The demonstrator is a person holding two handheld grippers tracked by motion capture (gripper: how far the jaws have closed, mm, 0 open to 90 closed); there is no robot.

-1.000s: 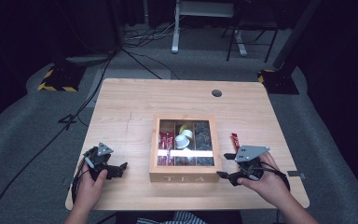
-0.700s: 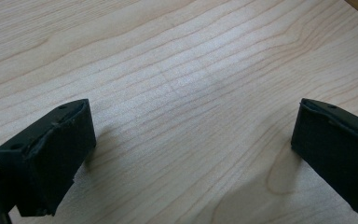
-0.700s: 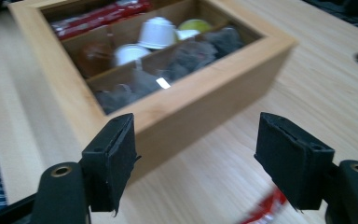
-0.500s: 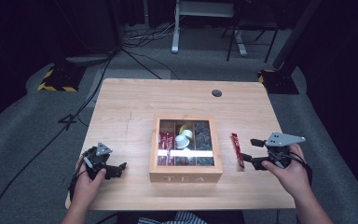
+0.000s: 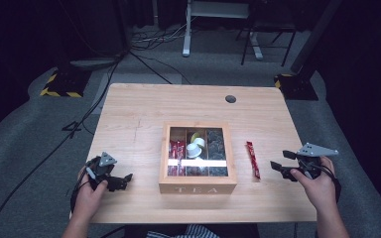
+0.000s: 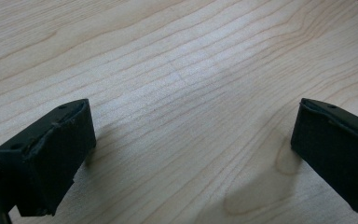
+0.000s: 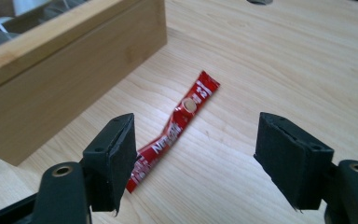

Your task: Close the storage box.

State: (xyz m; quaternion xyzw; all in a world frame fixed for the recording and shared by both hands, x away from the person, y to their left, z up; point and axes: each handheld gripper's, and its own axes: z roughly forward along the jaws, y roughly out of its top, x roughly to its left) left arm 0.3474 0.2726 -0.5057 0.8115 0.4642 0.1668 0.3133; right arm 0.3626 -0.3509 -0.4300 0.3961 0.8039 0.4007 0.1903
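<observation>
Wooden tabletop (image 5: 144, 119): tea box (image 5: 197, 186) central; red sachet (image 5: 252, 159) at its 3 o'clock; right claw (image 5: 283, 168) wide, empty; left claw (image 5: 123, 181) wide, empty.

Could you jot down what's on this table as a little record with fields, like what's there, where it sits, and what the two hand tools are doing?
Surface: wooden table
Box: wooden tea box, middle of table, clear lid, sachets and small cups inside
Loose item: red sachet lying flat on the table, right of the box, apart from it
Left gripper: open, nothing between its fingers, over bare wood
Right gripper: open, aimed at the sachet, not touching it
</observation>
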